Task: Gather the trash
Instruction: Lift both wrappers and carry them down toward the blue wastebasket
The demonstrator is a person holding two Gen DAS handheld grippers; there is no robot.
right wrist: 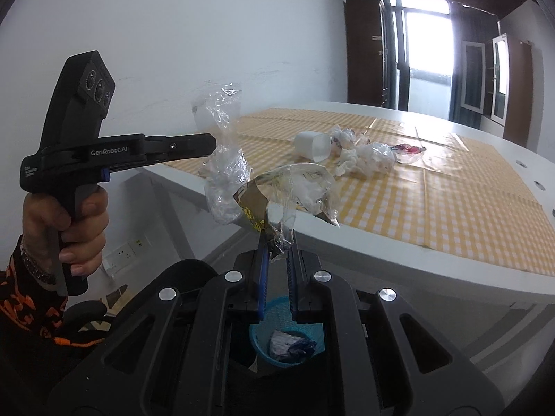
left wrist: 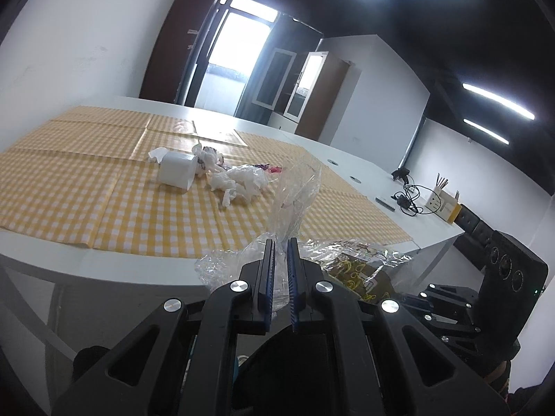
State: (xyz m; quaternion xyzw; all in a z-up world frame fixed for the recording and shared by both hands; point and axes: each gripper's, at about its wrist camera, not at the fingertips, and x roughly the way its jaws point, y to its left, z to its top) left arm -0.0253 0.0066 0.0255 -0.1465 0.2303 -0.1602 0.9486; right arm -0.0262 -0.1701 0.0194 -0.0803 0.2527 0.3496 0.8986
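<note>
My left gripper (left wrist: 281, 242) is shut on a crumpled clear plastic wrapper (left wrist: 295, 194), held in the air off the table's near edge; it shows from the side in the right wrist view (right wrist: 211, 145), with the wrapper (right wrist: 223, 159) in its tips. My right gripper (right wrist: 277, 239) is shut on a brown and yellow snack wrapper with clear film (right wrist: 277, 190), also seen in the left wrist view (left wrist: 360, 270). A blue bin (right wrist: 288, 343) with some trash stands on the floor below. More trash lies on the checked cloth: a white cup (left wrist: 177, 170), crumpled tissues (left wrist: 239, 180).
The white table (left wrist: 364, 170) carries a yellow checked cloth (left wrist: 104, 180). Cables, a charger (left wrist: 406, 197) and a box with sticks (left wrist: 440, 201) sit at its far right. A red candy wrapper (right wrist: 406, 149) lies past the tissues. A wall socket (right wrist: 121, 253) is low on the left wall.
</note>
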